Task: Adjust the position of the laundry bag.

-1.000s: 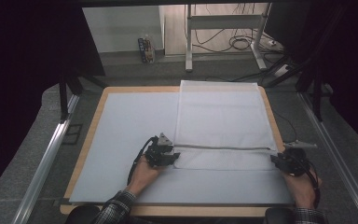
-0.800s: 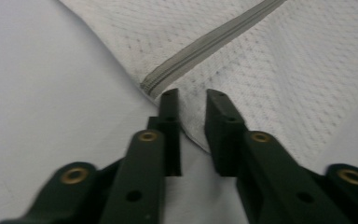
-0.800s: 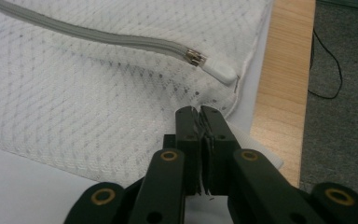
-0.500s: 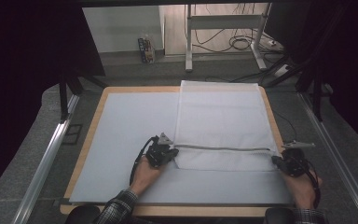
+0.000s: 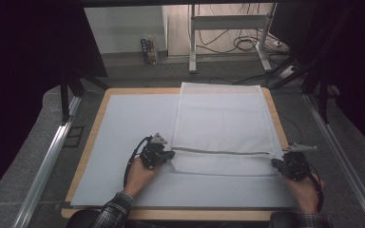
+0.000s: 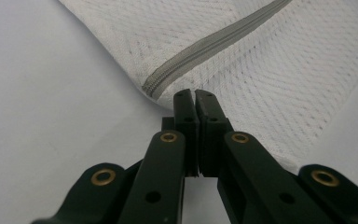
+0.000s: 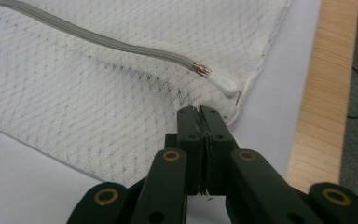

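A white mesh bag with a grey zipper lies flat on the right half of a white sheet. My left gripper is at the bag's near left edge, by the zipper's end. In the left gripper view, my left gripper has its jaws together on the mesh edge, just below the zipper. My right gripper is at the near right edge. In the right gripper view, my right gripper pinches mesh below the white zipper pull.
The sheet covers a wooden board whose rim shows at left, right and front. Metal rails run along both sides of the table. Behind stand a metal frame, floor cables and a small carton.
Both hands have stayed almost in place at the bag's near corners. The bag lies as it did before.
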Available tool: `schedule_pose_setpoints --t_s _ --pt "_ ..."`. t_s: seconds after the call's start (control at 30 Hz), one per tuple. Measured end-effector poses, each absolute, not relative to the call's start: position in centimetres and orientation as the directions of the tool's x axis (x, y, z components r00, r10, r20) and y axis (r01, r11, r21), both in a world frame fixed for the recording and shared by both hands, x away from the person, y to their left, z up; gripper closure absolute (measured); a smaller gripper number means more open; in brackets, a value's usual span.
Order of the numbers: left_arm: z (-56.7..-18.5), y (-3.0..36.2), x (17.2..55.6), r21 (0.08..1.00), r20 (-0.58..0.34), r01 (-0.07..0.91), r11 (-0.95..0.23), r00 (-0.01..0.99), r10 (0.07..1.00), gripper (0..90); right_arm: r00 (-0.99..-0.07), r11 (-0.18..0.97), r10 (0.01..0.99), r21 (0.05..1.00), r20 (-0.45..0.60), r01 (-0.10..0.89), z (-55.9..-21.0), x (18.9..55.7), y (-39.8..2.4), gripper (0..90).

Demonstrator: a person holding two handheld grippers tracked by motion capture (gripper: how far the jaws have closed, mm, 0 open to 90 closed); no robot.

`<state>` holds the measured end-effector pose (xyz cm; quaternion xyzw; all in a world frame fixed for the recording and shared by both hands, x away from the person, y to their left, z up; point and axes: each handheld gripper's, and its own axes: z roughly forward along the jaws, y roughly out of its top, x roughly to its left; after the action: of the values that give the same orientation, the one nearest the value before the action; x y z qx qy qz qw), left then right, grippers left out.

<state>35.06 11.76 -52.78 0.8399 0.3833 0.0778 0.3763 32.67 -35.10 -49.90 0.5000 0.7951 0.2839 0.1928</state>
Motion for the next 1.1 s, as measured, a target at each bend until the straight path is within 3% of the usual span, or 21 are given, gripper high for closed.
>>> schedule_pose_setpoints --t_s 1.1 --pt "-51.5 18.7 31.3 0.644 -0.168 0.642 -0.416 0.649 0.742 89.4 -0.629 0.513 0.776 0.627 -0.045 0.587 -50.0 31.6 -29.0 86.9"
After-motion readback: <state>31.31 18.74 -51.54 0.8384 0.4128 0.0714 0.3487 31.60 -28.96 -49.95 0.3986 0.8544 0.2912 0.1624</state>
